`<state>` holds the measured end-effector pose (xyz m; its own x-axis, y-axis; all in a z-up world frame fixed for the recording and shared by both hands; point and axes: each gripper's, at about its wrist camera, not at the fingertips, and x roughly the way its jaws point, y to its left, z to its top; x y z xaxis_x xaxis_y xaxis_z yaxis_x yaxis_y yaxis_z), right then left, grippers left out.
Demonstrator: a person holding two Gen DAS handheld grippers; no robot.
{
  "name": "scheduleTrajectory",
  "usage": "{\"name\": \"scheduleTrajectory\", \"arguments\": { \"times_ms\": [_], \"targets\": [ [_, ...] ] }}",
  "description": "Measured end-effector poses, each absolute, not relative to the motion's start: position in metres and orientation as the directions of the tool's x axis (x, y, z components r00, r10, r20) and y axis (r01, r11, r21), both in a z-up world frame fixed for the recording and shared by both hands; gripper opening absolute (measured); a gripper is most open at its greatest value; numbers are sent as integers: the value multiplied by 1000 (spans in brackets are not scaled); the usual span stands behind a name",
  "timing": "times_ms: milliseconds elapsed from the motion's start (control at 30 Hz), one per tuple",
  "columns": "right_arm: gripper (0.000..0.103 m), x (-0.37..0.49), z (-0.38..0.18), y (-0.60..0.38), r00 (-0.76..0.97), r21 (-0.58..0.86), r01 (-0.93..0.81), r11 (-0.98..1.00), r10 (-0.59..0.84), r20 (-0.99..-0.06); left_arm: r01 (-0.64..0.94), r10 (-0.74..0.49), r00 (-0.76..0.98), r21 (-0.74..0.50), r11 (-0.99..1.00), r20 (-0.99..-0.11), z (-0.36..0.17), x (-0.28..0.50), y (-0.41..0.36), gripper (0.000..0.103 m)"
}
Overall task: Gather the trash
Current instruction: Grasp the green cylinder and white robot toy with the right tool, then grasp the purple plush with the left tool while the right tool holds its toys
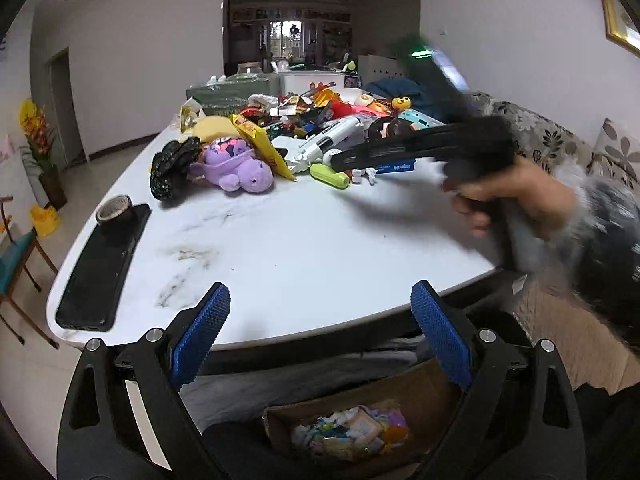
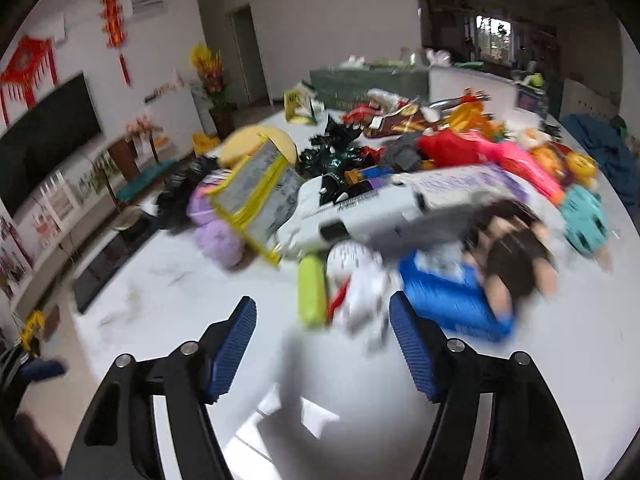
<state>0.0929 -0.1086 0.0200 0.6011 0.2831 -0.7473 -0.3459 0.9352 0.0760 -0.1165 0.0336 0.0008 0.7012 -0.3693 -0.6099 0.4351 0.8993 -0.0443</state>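
trash pile on white tabletop, both hand-held grippers released

clutter covers the far half of the white marble-look tabletop (image 1: 304, 248). taking the purple plush toy (image 1: 236, 166) as the landmark: a crumpled black plastic bag (image 1: 172, 168) lies just to its left, a yellow snack wrapper (image 1: 264, 148) leans against its right side, and a lime-green tube (image 1: 329, 175) lies further right, beside small white scraps (image 2: 360, 300) and a blue packet (image 2: 452, 300). behind the tube sits a white toy blaster (image 1: 340, 136), with a dark-haired doll (image 2: 516, 252) to its right. well to the left of the plush, near the tabletop edge, a tape roll (image 1: 114, 208) rests on a long black pad (image 1: 102, 268).

left hand-held gripper (image 1: 320, 340) hangs at the near edge of the tabletop, its blue pads (image 1: 200, 336) spread wide with nothing between them. below it a cardboard box (image 1: 404, 388) holds collected wrappers (image 1: 352, 432).

right hand-held gripper (image 2: 322, 344), gripped by a hand (image 1: 516, 196) in a fuzzy sleeve, is blurred and points down at the tube and scraps; its pads stand apart, touching nothing.
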Motion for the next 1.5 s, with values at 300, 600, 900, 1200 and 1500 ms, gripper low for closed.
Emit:
{"name": "scheduleTrajectory", "arguments": {
  "times_ms": [300, 600, 900, 1200, 1500],
  "targets": [
    [48, 83, 13, -108, 564, -27, -380, 925, 209, -799, 420, -373, 668, -88, 903, -645, -13, -105, 38, 90],
    [48, 15, 25, -169, 598, 194, -314, 929, 352, -720, 408, -345, 662, -67, 911, -665, -14, -58, -1, 90],
    [48, -35, 19, -209, 623, 280, -250, 927, 375, -686, 171, -151, 629, -54, 984, -762, -15, 54, 5, 90],
    [48, -46, 6, -220, 620, 333, -232, 914, 403, -673, 89, -72, 562, -26, 996, -824, -13, 132, 0, 56],
    [48, -52, 13, -212, 623, 319, -260, 911, 411, -666, 270, -173, 864, 145, 952, -472, 44, -18, -5, 55]
  ]
}}
